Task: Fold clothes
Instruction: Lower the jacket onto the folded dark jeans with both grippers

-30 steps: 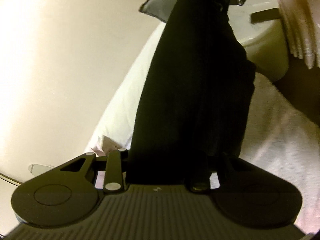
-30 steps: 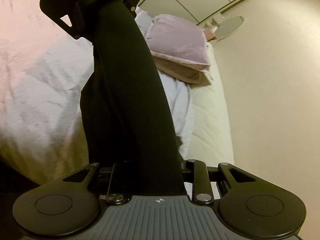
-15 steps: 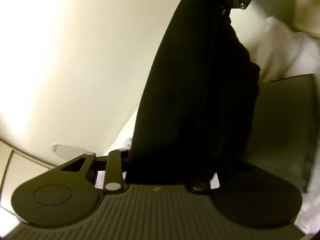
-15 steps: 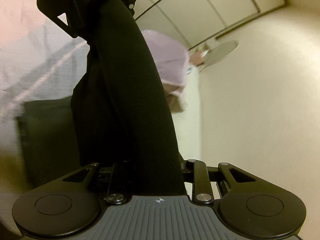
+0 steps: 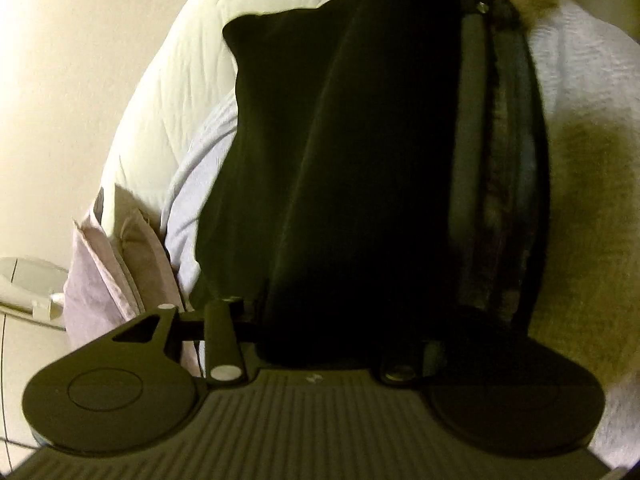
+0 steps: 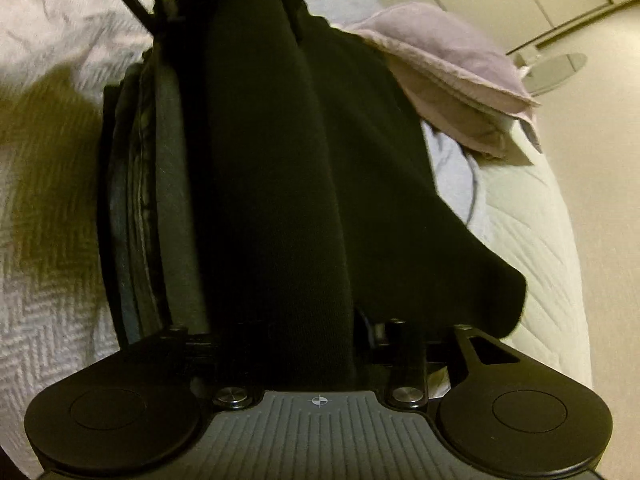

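Two grippers, left (image 5: 372,344) and right (image 6: 304,360), have swung a folded black garment (image 5: 340,160) down from mid-air onto a dark clothes stack (image 6: 132,184) on the white bed (image 6: 44,312), jaws now opening around the cloth, suggesting release.

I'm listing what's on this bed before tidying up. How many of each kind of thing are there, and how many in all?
Long black fabric garment: 1
Pile of folded grey and dark clothes: 1 (its layers are too blurred to count)
Lilac-pink pillows: 2
Pale blue sheet: 1
Total: 5
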A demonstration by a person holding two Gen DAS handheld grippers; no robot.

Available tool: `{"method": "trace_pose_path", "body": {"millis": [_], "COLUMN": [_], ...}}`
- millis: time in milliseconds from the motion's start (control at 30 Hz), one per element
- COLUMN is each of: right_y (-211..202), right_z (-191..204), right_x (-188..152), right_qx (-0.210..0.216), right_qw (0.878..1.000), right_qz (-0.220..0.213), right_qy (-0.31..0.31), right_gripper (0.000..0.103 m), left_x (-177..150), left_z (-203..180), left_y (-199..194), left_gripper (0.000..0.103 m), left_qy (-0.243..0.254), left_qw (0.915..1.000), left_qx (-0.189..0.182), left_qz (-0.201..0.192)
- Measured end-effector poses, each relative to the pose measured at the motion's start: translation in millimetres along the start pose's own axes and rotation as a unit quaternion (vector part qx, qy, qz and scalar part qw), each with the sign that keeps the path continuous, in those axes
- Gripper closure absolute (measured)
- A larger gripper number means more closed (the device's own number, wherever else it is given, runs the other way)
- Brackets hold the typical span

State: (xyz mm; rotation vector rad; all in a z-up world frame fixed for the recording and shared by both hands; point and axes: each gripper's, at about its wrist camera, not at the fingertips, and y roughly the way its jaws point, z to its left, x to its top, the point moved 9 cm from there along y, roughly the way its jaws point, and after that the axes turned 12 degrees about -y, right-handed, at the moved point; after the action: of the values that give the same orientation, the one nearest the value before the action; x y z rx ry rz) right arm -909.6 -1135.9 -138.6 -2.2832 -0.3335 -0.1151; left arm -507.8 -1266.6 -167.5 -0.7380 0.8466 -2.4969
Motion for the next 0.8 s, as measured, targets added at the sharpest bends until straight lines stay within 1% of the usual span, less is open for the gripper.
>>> {"method": "trace_pose_path", "body": {"millis": [67,167,233,333,467,533,567,600,667,700,800], "right_y": [-4.4,-9.0,-6.5,-0.9,8.1,9.8,9.1,6.2,-0.7,-4.3,-9.2], "right_z": [-4.1,-13.6,-13.5,-4.5,4.9,10.9,14.2,16.9,20.9,21.6,19.1], "right_x": [-1.6,-0.8,2.2,0.8,-0.8,0.1,1.1,1.2,0.9,0.2,-2.8], "right_qx": [0.007,0.004,0.000,0.008,0.005,0.000,-0.003,-0.008,-0.016,-0.018,-0.020], "right_qw": [1.000,1.000,1.000,1.000,0.999,0.999,0.998,0.998,0.998,0.998,0.999], "right_qz": [0.003,0.009,0.015,0.022,0.035,0.046,0.050,0.052,0.053,0.053,0.047], "right_qy": [0.008,0.010,0.004,-0.004,-0.012,-0.023,-0.028,-0.026,-0.019,-0.013,-0.002], "right_gripper": [0.055,0.055,0.055,0.055,0.054,0.051,0.044,0.041,0.039,0.039,0.039], "left_x": [-2.2,-8.7,-10.4,1.4,-5.5,-7.3,-9.2,-10.2,-11.0,-11.2,-15.1], "left_z": [3.6,11.1,10.0,-13.6,-8.6,1.4,2.5,0.5,-0.5,-0.6,-0.2], "left_y": [-8.4,-15.1,-11.4,1.2,5.5,4.3,3.3,3.1,-4.1,-8.6,-20.9], "left_gripper": [0.058,0.057,0.057,0.053,0.051,0.050,0.050,0.050,0.048,0.043,0.043], "left_qy": [0.007,0.007,0.006,0.016,0.018,0.017,0.019,0.022,0.019,0.015,0.008], "left_qw": [0.9999,0.9998,0.9998,0.9997,0.9997,0.9997,0.9998,0.9997,0.9998,0.9997,0.9995], "left_qx": [0.002,0.007,0.003,-0.011,-0.012,-0.009,-0.005,0.001,0.009,0.013,0.023], "left_qz": [-0.007,-0.017,-0.017,-0.014,-0.015,-0.012,-0.009,-0.006,-0.008,-0.010,-0.018]}}
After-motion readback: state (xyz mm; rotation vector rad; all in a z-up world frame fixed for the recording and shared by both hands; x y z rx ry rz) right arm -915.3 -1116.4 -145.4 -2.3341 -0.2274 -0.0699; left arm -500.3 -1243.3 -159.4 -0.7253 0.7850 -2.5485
